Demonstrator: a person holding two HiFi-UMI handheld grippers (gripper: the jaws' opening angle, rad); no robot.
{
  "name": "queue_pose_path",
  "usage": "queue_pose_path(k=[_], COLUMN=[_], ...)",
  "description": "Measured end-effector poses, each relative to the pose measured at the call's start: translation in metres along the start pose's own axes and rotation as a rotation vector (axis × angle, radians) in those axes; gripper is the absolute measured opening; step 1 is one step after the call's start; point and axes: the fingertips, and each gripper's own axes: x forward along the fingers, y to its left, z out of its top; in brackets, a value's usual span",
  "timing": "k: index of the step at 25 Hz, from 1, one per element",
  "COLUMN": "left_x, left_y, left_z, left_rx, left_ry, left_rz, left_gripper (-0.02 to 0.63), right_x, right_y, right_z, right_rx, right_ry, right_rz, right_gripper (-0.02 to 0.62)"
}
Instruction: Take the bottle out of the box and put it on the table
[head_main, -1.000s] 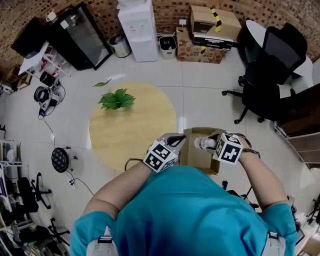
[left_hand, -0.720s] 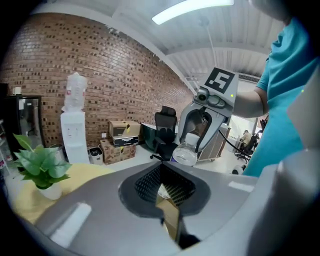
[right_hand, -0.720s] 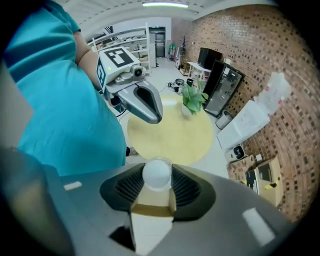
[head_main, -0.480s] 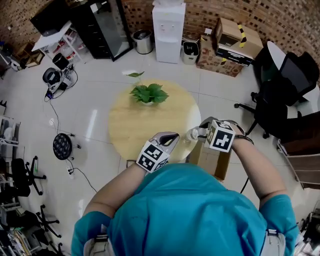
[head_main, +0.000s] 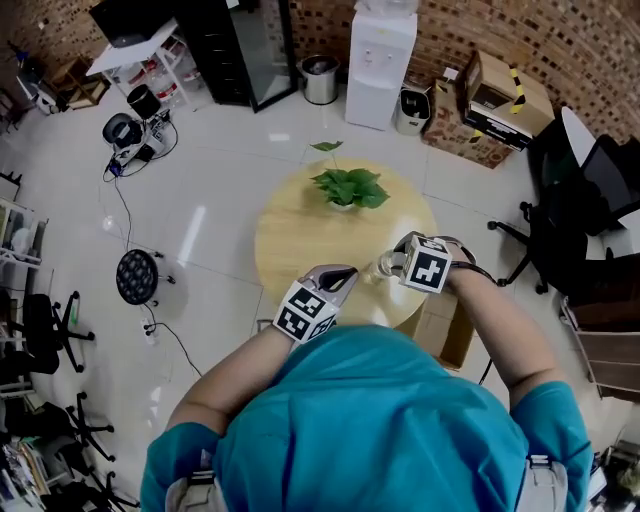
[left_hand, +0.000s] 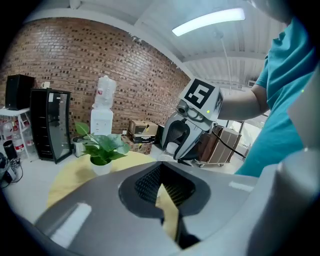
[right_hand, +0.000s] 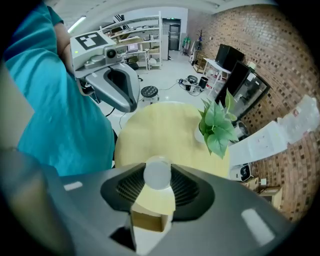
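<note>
only one bottle, in the right gripper; one plant, one table.

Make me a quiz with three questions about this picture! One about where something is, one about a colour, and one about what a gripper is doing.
1. Where does the plant stand?
A. on the round table
B. on the floor
C. inside the box

2. What colour is the person's shirt?
A. red
B. teal
C. white

3. What is the right gripper doing?
A. hanging open and empty
B. squeezing the plant
C. gripping the bottle

Answers:
1 A: the plant sits in its pot on the round table.
2 B: the shirt looks blue-green in every view.
3 C: the bottle's white cap is pinched between its jaws.
</note>
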Motion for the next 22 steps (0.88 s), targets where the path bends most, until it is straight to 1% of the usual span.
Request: queue_pose_path(k=[2, 4, 6, 8, 10, 14, 16, 19, 22], left_x=[-0.012, -0.018, -0.019, -0.019, -0.010, 0.016, 0.019, 0.013, 0.002], left_y=[0.007, 0.016, 0.028, 0.039, 0.048, 0.049, 0.051, 0.057, 0.052], left_z=[-0.005, -0.009, -0.012, -0.017, -0.028, -0.073, -0.089, -0.095, -0.096], left_rx=[0.005, 0.012, 0.005, -0.017, -0.037, -0.117, -0.152, -0.203, -0.215], left_ry=[0.005, 0.014, 0.022, 0.023, 0.015, -0.013, -0.028, -0.041, -0.037], left_rz=[0.009, 0.025, 0.057, 0.100, 0.151, 0.276, 0.340, 0.410, 0.425], left_gripper=[0.000, 0.000, 0.000, 0.000, 0.000, 0.000, 0.000, 0.000, 0.000], right_x=[0.007, 0.019, 0.030, 0.038, 0.051, 0.087, 0.098, 0.099, 0.096], right_y=[-0.007, -0.003, -0.004, -0.007, -0.010, -0.004, -0.001, -0.002, 0.002], right_z=[0.010, 0.019, 0.025, 0.034, 0.035, 0.014, 0.014, 0.024, 0.032], right_rx=[-0.019, -0.026, -0.049, -0.099, -0.161, -0.296, -0.353, -0.397, -0.407], right_ry=[0.006, 0.003, 0.001, -0.001, -0.006, -0.013, -0.025, -0.051, -0.064], right_rz=[-0.032, 0.010, 0.042, 0.067, 0.091, 0.114, 0.125, 0.145, 0.157], right_gripper=[0.155, 0.155, 0.155, 0.155, 0.155, 0.155, 0.155, 0.156, 0.164])
